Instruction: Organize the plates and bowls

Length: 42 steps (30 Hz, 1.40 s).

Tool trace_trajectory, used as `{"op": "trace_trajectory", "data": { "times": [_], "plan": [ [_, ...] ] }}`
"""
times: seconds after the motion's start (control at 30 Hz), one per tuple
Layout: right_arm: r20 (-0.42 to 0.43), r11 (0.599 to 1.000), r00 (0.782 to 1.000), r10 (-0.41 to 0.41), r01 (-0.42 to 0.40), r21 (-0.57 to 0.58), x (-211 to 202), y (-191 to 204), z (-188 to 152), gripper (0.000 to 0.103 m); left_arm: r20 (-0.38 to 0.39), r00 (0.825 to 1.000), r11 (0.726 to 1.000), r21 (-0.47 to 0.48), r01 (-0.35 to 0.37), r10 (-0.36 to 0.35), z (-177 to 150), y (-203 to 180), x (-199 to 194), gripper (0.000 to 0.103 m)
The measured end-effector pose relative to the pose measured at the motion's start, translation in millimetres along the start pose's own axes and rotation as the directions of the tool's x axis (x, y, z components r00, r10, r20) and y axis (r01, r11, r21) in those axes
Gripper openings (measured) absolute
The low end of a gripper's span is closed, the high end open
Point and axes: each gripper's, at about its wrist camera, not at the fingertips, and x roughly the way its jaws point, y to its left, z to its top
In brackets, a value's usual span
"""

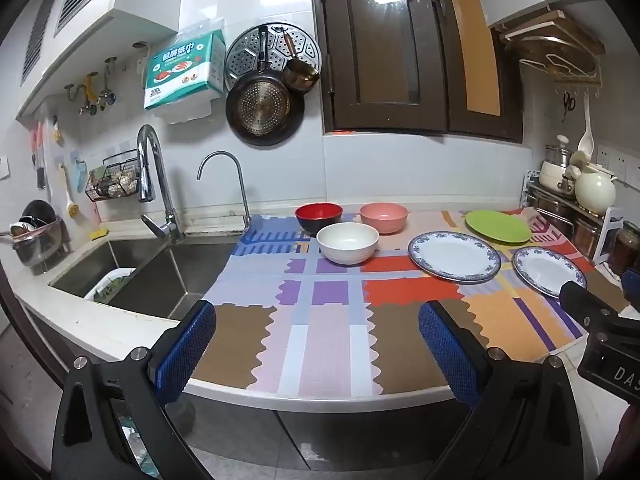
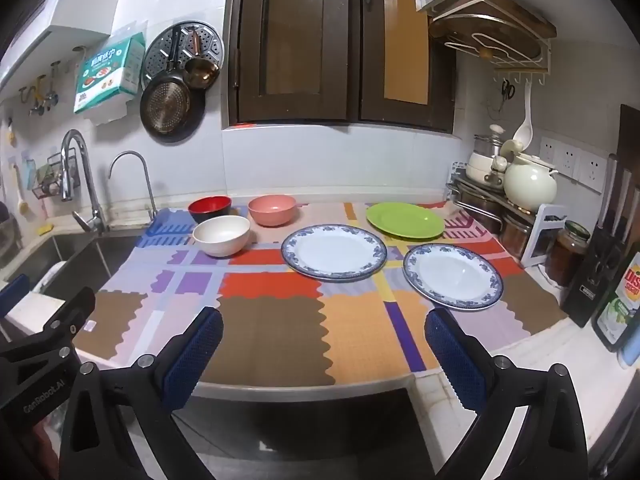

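Fingers of the left gripper (image 1: 316, 340) are spread wide and released, nothing held; fingers of the right gripper (image 2: 324, 340) likewise spread and empty. Both are held short of the tabletop (image 2: 304, 386) front edge, well apart from all the dishes.

Task judged as not begun: nothing is stacked or nested. Three bowls are grouped at the back left of the mat (image 2: 272, 320), near the sink (image 1: 160, 276): red bowl (image 2: 210, 208), pink bowl (image 2: 273, 209), white bowl (image 2: 221, 235). The white one sits in front of the other two, close beside them; contact cannot be told. Three plates are spread to the right: green plate (image 2: 405, 220) at the back, left patterned plate (image 2: 334, 251) in the middle, right patterned plate (image 2: 452, 276) nearest the right gripper. The two patterned plates are seen just beside each other, apparently apart. Left to do, as judged: bowls nested, plates piled.

Materials: the red bowl is glossy, black outside, lacquer-like. The pink and white bowls look matte, faintly ribbed outside, probably plastic or fibre. The patterned plates are shiny white with blue floral rims, likely ceramic, shallow and round. The green plate is flat, plain, matte. The mat is woven-looking, multicoloured patchwork. The finger pads are blue, dimpled rubber on black frames.
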Motion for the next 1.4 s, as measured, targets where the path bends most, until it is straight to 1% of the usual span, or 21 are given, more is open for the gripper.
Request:
{"op": "trace_trajectory", "data": {
  "times": [0.13,0.17,0.27,0.3,0.53,0.73,1.0,1.07,1.4],
  "plan": [
    [-0.007,1.000,1.000,0.001,-0.001,-0.001,0.3,-0.4,0.3,0.102,0.009,1.000,1.000,-0.012,-0.004,0.004,-0.2,4.6,-5.4,0.103],
    [-0.007,1.000,1.000,0.001,-0.001,-0.002,0.3,-0.4,0.3,0.102,-0.009,1.000,1.000,-0.008,-0.003,0.003,-1.0,4.2,-0.9,0.103],
    [-0.002,1.000,1.000,0.001,-0.001,0.001,-0.1,-1.0,0.2,0.102,-0.002,1.000,1.000,-0.010,-0.005,0.005,-1.2,7.9,-1.7,0.103],
    [-0.001,1.000,1.000,0.001,-0.001,0.002,0.2,-0.9,0.1,0.102,-0.006,1.000,1.000,-0.004,-0.010,0.010,0.2,1.5,1.8,0.103],
    [-0.005,1.000,1.000,0.005,-0.005,0.007,4.5,-0.8,1.3,0.102,-0.007,1.000,1.000,-0.004,-0.001,0.001,0.7,5.9,9.1,0.103],
    [-0.004,1.000,1.000,0.004,-0.004,0.006,2.5,0.7,1.9,0.102,-0.008,1.000,1.000,-0.002,-0.002,0.002,7.7,1.3,8.9,0.103],
    [-0.003,1.000,1.000,0.001,-0.001,0.002,6.8,5.4,7.1,0.102,-0.009,1.000,1.000,-0.007,0.005,-0.005,8.0,8.1,14.7,0.103],
    [-0.002,1.000,1.000,0.000,0.000,0.003,9.9,11.0,13.8,0.102,-0.008,1.000,1.000,-0.007,0.005,-0.005,7.9,8.5,14.5,0.103],
    [-0.001,1.000,1.000,-0.001,0.001,0.001,9.3,10.0,10.8,0.102,-0.009,1.000,1.000,-0.006,0.005,-0.005,7.9,8.3,15.3,0.103]
  ]
}}
